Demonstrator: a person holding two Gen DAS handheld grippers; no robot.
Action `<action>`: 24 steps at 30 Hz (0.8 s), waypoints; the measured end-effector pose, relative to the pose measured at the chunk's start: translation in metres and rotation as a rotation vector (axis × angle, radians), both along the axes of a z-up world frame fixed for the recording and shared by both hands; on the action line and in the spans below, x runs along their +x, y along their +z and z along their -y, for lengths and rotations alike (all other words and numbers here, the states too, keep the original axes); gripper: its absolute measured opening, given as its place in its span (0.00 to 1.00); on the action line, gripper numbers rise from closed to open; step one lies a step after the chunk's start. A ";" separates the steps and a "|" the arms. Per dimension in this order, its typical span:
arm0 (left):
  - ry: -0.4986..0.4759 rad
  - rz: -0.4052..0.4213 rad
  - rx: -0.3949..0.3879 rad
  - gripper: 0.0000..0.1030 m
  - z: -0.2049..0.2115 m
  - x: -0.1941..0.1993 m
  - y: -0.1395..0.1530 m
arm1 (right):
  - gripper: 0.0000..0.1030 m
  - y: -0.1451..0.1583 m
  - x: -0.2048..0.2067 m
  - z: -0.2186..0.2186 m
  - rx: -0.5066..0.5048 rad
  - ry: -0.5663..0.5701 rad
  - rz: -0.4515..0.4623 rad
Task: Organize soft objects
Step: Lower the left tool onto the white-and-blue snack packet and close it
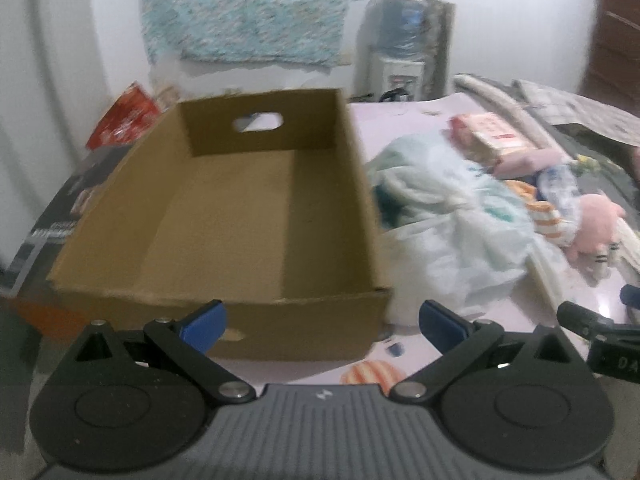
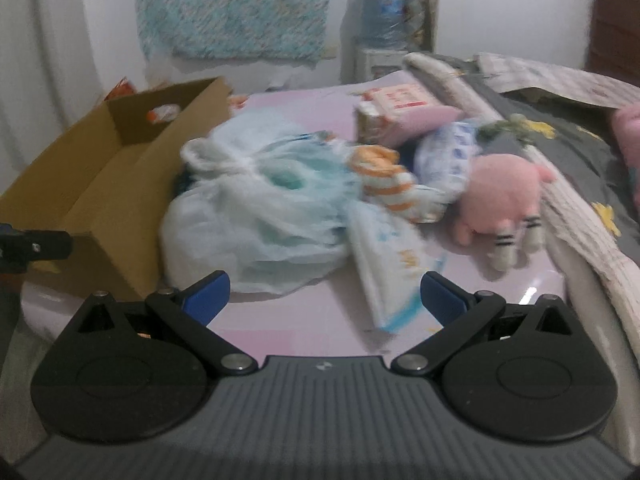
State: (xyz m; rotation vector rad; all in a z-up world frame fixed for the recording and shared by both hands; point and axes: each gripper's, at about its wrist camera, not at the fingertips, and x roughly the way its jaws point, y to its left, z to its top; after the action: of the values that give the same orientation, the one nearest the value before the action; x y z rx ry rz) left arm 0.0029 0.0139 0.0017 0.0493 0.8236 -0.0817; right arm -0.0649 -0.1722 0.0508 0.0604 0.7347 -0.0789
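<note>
An empty brown cardboard box [image 1: 224, 216] with a hand hole stands on the pink table mat; it shows at the left in the right wrist view [image 2: 100, 184]. My left gripper [image 1: 322, 322] is open just in front of the box's near wall, holding nothing. To the right of the box lies a heap of soft things: a tied pale plastic bag [image 2: 256, 216] [image 1: 452, 216], an orange-striped cloth [image 2: 392, 184], a pink plush toy [image 2: 500, 200] [image 1: 596, 216], a flat white packet [image 2: 388, 264] and a pink tissue pack [image 2: 400, 116]. My right gripper [image 2: 324, 296] is open, short of the bag and packet.
The pink mat [image 2: 312, 320] lies over a grey bedspread [image 2: 560, 148] with rolled fabric at the right. A water dispenser [image 1: 404, 44] stands by the back wall, a red bag [image 1: 124, 120] behind the box. The other gripper's tip [image 1: 592, 320] shows at the right edge.
</note>
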 end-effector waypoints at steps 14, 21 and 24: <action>-0.371 0.119 -0.139 0.96 0.095 0.003 -0.003 | 0.99 -0.024 -0.018 0.141 0.326 -0.161 0.090; -0.506 0.071 -0.177 0.78 0.148 0.011 -0.016 | 0.85 -0.031 0.007 0.165 0.375 -0.064 0.105; -0.547 0.006 -0.213 0.68 0.167 0.020 -0.029 | 0.66 -0.035 0.020 0.166 0.370 -0.026 0.089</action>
State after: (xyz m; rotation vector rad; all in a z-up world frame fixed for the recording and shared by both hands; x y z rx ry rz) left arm 0.0234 -0.1527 -0.0270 0.0729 0.7734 -0.6832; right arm -0.0453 -0.3379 0.0157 0.4240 0.6519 0.0362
